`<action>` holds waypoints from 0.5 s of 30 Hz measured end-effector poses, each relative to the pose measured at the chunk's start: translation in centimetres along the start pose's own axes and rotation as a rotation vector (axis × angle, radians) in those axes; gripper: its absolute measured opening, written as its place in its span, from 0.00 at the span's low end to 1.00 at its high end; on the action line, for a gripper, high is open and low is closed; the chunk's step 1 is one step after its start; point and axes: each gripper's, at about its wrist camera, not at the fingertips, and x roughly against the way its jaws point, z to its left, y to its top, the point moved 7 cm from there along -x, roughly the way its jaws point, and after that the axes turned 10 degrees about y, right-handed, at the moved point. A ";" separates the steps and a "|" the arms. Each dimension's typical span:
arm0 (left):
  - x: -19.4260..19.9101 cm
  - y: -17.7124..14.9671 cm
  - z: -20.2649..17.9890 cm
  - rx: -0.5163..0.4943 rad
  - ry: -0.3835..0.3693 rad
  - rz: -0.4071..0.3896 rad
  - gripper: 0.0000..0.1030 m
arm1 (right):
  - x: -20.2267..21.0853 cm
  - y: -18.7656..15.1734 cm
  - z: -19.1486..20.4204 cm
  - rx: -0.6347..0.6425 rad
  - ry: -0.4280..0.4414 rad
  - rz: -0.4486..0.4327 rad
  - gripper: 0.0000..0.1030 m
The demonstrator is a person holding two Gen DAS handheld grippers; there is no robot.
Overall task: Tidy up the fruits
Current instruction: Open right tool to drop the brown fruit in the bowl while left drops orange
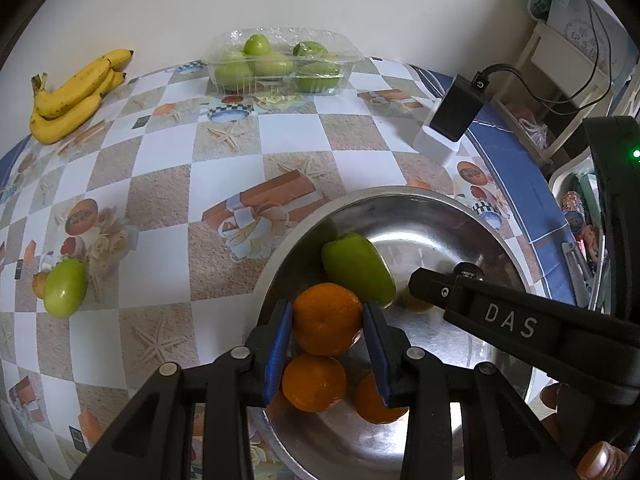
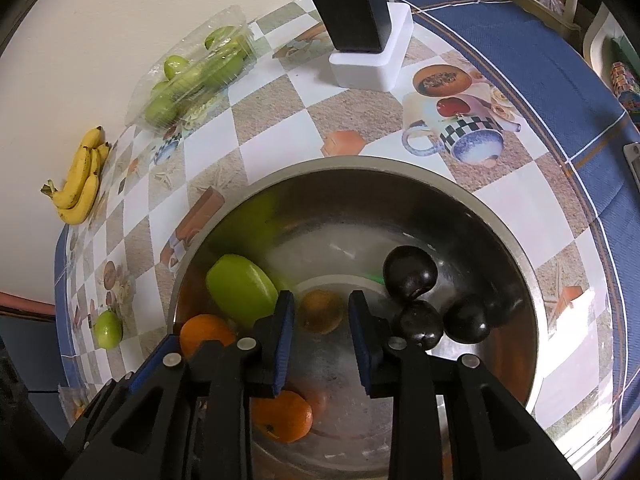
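My left gripper (image 1: 328, 340) hangs over the near side of a steel bowl (image 1: 400, 193), its blue pads shut on an orange (image 1: 327, 318). Two more oranges (image 1: 314, 382) lie in the bowl below it, and a green fruit (image 1: 356, 272) sits just beyond. In the right wrist view, my right gripper (image 2: 322, 332) points down into the bowl (image 2: 360, 160). Its narrow jaws are shut on a small yellow-brown fruit (image 2: 321, 311) near the bowl's bottom. Three dark plums (image 2: 410, 274) lie to its right, the green fruit (image 2: 240, 290) and an orange (image 2: 206, 334) to its left.
On the checked tablecloth, a bunch of bananas (image 1: 72, 96) lies far left. A clear plastic tub of green fruits (image 1: 280, 60) stands by the wall. One loose green fruit (image 1: 64, 288) lies at the left. A black device on a white block (image 1: 456, 108) stands far right.
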 end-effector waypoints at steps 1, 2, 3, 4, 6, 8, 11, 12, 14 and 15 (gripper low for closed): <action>0.0 0.0 0.0 0.000 -0.001 0.001 0.38 | 0.1 0.0 0.1 0.002 -0.001 -0.003 0.28; 0.0 0.0 0.0 0.000 -0.003 0.003 0.39 | 0.3 0.1 0.1 0.005 -0.001 -0.006 0.28; 0.2 0.1 0.0 0.004 -0.009 0.001 0.39 | 0.6 0.2 0.2 0.008 0.001 -0.012 0.28; 0.3 0.2 0.0 0.007 -0.014 -0.004 0.39 | 0.8 0.3 0.3 0.010 0.004 -0.018 0.28; 0.8 0.4 0.0 0.007 -0.016 -0.018 0.39 | 1.4 0.4 0.5 0.014 0.010 -0.032 0.28; 1.2 0.6 0.0 0.004 -0.017 -0.027 0.39 | 1.9 0.6 0.6 0.019 0.012 -0.044 0.28; 1.7 0.9 0.2 0.008 -0.019 -0.038 0.39 | 2.6 0.8 0.8 0.025 0.013 -0.061 0.28; 1.8 1.0 0.3 0.011 -0.016 -0.041 0.39 | 2.8 0.8 0.8 0.026 0.013 -0.065 0.28; 1.9 1.1 0.7 0.021 -0.007 -0.043 0.39 | 3.1 0.9 0.9 0.027 0.011 -0.071 0.28; 2.0 1.1 1.0 0.028 -0.003 -0.043 0.39 | 3.1 1.0 0.9 0.028 0.009 -0.073 0.28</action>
